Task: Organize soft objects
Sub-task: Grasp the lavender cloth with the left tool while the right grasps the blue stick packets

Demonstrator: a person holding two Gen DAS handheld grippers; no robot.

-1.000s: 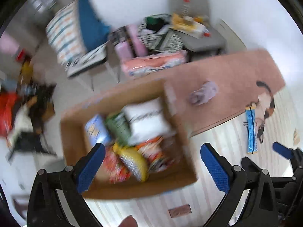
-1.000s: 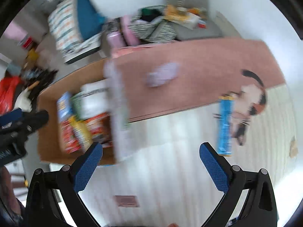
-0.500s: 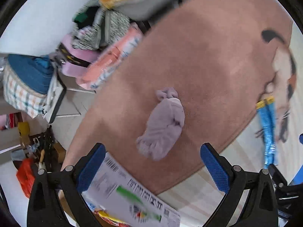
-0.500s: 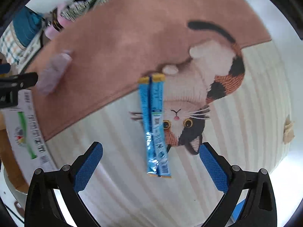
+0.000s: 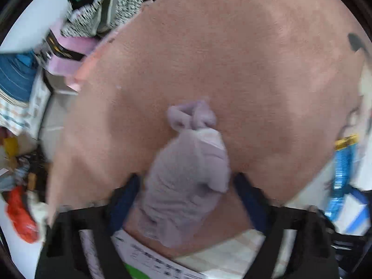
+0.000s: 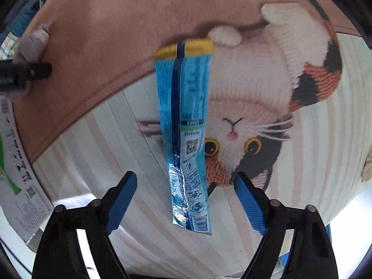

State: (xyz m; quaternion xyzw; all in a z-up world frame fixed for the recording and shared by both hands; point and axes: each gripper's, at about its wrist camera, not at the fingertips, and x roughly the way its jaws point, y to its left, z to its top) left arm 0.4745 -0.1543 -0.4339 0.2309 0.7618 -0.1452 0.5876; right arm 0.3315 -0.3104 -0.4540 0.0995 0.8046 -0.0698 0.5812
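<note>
A lilac knotted soft bag (image 5: 188, 176) lies on the pink part of the rug (image 5: 232, 58). My left gripper (image 5: 188, 197) points down over it. Its jaws are closing, with the bag's lower half between the blue pads and the pads right at its sides; the bag does not look squeezed. A long blue snack pouch (image 6: 186, 125) with a yellow top lies on the rug's cat picture (image 6: 255, 107). My right gripper (image 6: 186, 197) straddles its lower end. Its jaws are closing too, with both pads clear of the pouch. The right wrist view shows the left gripper (image 6: 25, 74) far left.
A cardboard box flap (image 5: 144, 255) with a printed label lies just below the rug's edge, at the left (image 6: 16, 162) in the right wrist view. Piled clothes (image 5: 104, 7), a pink box (image 5: 69, 46) and a red bag (image 5: 21, 214) crowd the floor to the left.
Both grippers came down from above the filled box to the rug. The left now straddles the lilac bag and the right the blue pouch. Both pairs of jaws have narrowed.
</note>
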